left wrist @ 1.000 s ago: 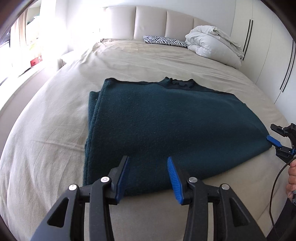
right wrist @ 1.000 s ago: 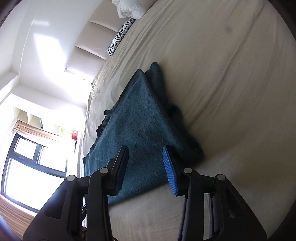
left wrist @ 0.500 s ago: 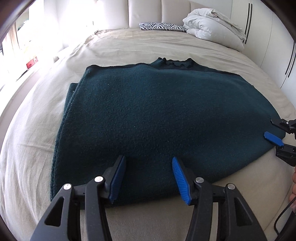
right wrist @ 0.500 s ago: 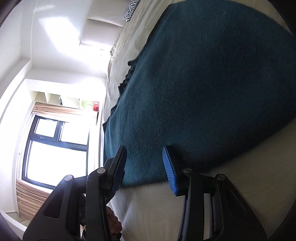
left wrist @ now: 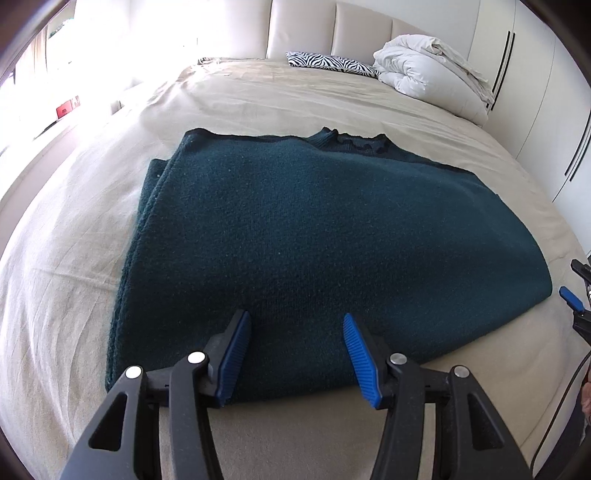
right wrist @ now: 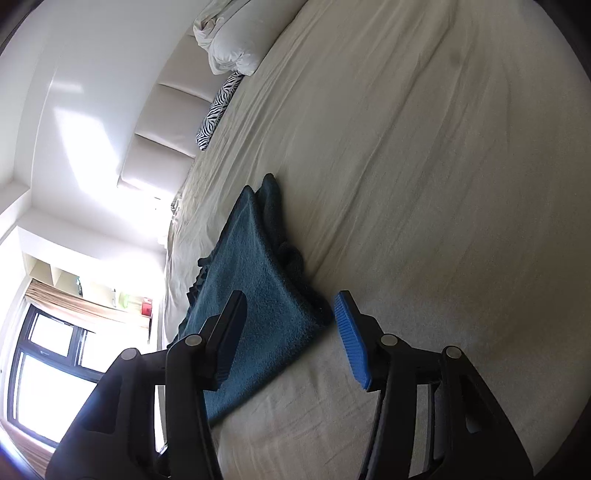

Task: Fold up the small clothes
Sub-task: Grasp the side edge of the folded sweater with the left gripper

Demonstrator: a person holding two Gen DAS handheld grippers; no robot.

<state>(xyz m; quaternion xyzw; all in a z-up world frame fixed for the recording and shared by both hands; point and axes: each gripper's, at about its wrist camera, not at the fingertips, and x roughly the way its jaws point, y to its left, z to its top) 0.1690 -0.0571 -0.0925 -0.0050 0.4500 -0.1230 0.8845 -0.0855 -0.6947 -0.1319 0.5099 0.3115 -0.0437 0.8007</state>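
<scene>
Item: teal knit sweater, lying folded on bed.
Soft, thick, probably limp and light; hem corners are offering best hold. Left gripper and right gripper are both gaping, grasping nothing; right's jaws have just been widening.

Place: a bedroom in a home.
Bed: wide, beige sheet, fills most of both views.
Headboard: padded cream panels at the far end.
Bedding: a white duvet bundled far right, a zebra-print pillow beside it.
Wardrobe: white doors along the right (long dark handles).
Window: dark-framed, far left.
</scene>
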